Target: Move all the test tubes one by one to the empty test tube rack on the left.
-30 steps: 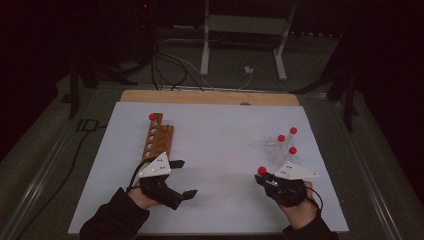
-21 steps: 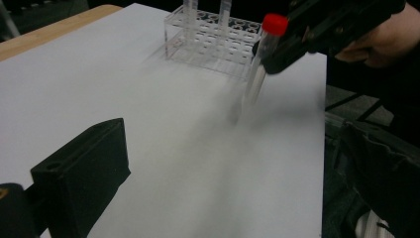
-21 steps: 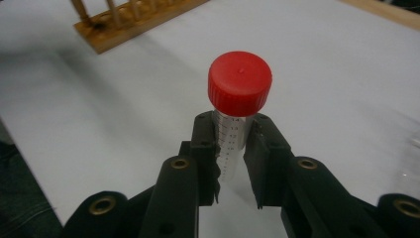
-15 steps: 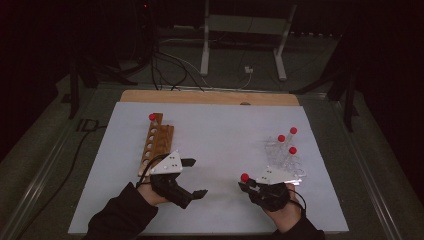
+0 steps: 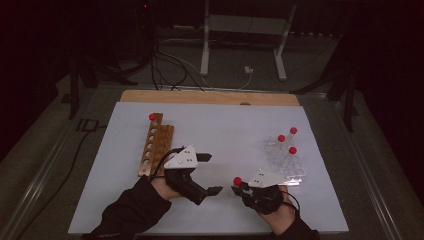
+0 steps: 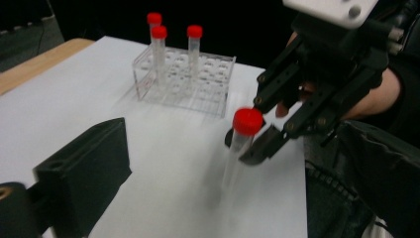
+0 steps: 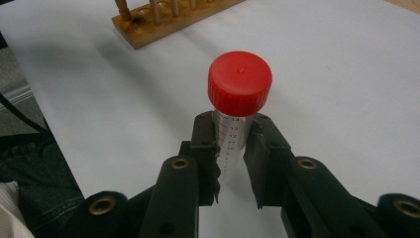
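Observation:
My right gripper (image 7: 232, 148) is shut on a clear tube with a red cap (image 7: 240, 84), holding it upright just below the cap. From above, that tube (image 5: 237, 180) sits at the front middle of the white table, with the right gripper (image 5: 241, 188) under it. My left gripper (image 5: 213, 173) is open just to its left, jaws wide apart and pointing at the tube. In the left gripper view the held tube (image 6: 245, 124) stands close ahead. A wooden rack (image 5: 156, 145) on the left holds one red-capped tube (image 5: 152, 116).
A clear plastic rack (image 5: 286, 162) at the right holds three red-capped tubes (image 5: 292, 149); it also appears beyond the held tube as the clear rack (image 6: 188, 82). The white mat (image 5: 230, 130) ends in a wooden strip (image 5: 210, 96) at the far edge.
My right gripper has carried the tube leftward, away from the clear rack to the front middle. My left gripper has swung right to face it, jaws open.

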The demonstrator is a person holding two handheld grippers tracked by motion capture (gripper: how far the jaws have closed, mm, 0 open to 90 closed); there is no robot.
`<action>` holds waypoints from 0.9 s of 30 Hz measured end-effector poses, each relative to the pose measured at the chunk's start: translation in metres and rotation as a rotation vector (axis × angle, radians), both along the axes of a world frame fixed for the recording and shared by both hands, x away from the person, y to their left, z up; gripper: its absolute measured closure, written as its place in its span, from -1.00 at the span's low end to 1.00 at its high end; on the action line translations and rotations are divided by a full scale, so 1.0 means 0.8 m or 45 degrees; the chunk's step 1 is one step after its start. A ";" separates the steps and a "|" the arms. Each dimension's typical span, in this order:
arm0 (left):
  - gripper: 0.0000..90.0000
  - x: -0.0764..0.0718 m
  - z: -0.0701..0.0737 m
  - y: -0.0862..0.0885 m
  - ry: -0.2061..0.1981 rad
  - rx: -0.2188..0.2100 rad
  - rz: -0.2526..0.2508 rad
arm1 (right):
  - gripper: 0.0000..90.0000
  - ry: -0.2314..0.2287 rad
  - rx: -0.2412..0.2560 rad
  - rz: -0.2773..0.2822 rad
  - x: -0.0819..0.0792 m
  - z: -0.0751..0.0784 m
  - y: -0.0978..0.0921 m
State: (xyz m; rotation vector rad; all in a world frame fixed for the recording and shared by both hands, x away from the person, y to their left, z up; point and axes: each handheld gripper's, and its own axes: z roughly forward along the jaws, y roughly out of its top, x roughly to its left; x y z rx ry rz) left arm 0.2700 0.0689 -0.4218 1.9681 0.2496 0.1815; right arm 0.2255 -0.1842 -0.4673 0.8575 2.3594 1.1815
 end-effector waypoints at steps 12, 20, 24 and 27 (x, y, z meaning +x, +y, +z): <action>-0.47 0.001 0.001 -0.041 -0.025 -0.022 -0.064 | 0.66 -0.008 0.012 0.018 -0.004 0.003 0.001; 0.10 0.000 -0.014 -0.052 -0.027 0.003 -0.090 | 0.66 -0.013 0.017 0.014 -0.004 0.004 -0.001; 0.31 0.001 -0.021 -0.055 -0.023 0.026 -0.100 | 0.66 -0.013 0.017 0.019 -0.004 0.005 0.000; 0.46 0.001 -0.024 -0.058 -0.027 0.043 -0.099 | 0.66 -0.016 0.014 0.025 -0.005 0.005 0.000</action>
